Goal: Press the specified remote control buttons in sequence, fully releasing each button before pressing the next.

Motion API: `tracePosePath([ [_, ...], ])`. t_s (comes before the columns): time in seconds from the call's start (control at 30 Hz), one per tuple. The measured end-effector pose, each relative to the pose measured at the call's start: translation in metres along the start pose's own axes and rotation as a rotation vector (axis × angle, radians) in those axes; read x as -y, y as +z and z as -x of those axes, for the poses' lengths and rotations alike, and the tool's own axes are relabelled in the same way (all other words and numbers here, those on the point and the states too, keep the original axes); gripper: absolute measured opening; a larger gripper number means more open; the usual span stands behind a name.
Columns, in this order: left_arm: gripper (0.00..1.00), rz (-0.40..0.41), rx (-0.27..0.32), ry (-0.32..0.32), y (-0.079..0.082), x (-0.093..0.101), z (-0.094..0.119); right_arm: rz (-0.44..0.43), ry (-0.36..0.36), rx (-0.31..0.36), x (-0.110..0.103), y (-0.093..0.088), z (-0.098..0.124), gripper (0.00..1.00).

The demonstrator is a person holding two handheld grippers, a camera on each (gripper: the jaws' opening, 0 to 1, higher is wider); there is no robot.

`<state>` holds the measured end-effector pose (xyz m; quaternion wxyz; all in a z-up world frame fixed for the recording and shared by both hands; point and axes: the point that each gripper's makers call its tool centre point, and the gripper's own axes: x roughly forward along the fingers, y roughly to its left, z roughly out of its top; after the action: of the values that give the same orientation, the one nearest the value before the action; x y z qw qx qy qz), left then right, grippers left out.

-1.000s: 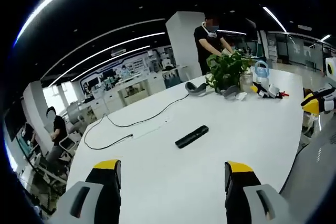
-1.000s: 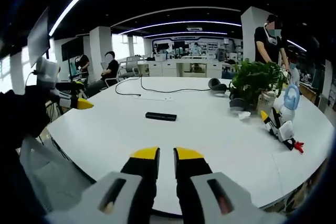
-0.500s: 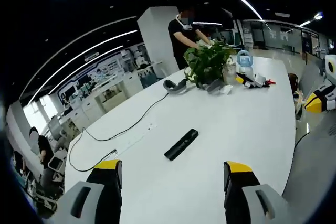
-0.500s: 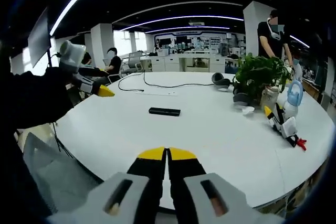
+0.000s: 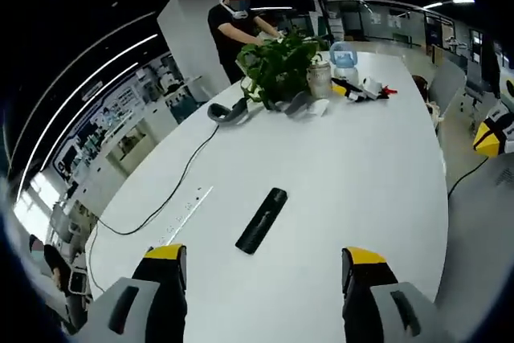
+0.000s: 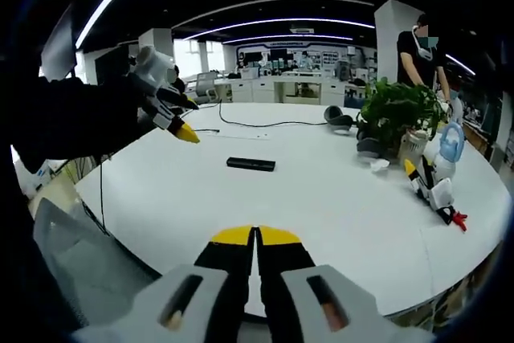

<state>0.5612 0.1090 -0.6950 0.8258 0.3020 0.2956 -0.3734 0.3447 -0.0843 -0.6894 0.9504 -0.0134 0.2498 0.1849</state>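
A black cable (image 5: pixel 173 198) is trailing across the white table (image 5: pixel 353 174) on the far side of the remote control (image 5: pixel 262 220), and a flat white strip (image 5: pixel 186 214) is lying between the two. The remote control itself is lying flat on the bare tabletop, just ahead of the left gripper (image 5: pixel 265 267), whose yellow-tipped jaws are standing spread wide with nothing between them. Well beyond the remote, a dark headset (image 5: pixel 228 112), a potted plant (image 5: pixel 279 66), a glass jar (image 5: pixel 320 79) and a blue-lidded bottle (image 5: pixel 344 55) are clustering near the table's far end, and a person in black (image 5: pixel 232 28) is standing behind the plant.

In the right gripper view, the left gripper (image 6: pixel 173 110) is hovering above the table, short of the remote control (image 6: pixel 250 164). The right gripper (image 6: pixel 255 237) is sitting at the near table edge, its jaws pressed together on nothing. The plant (image 6: pixel 395 114) is standing well right of the remote
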Motion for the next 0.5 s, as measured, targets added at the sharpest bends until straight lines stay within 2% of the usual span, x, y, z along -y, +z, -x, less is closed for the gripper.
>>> tracePosePath([
  [0.17,0.76,0.006,-0.059,-0.07,-0.003,-0.003,-0.021,0.0,-0.002,-0.009,0.0,-0.002,-0.001,0.0],
  [0.33,0.72,0.019,-0.085,-0.121,-0.001,-0.01,-0.04,0.004,-0.004,-0.02,0.0,-0.003,-0.001,0.0],
  [0.37,0.71,0.032,-0.097,-0.155,-0.003,-0.008,-0.045,0.003,-0.005,-0.022,0.001,-0.004,-0.002,0.0],
  [0.5,0.68,0.035,-0.15,-0.205,-0.012,-0.011,-0.062,0.002,-0.006,-0.029,0.001,-0.005,-0.002,0.0],
])
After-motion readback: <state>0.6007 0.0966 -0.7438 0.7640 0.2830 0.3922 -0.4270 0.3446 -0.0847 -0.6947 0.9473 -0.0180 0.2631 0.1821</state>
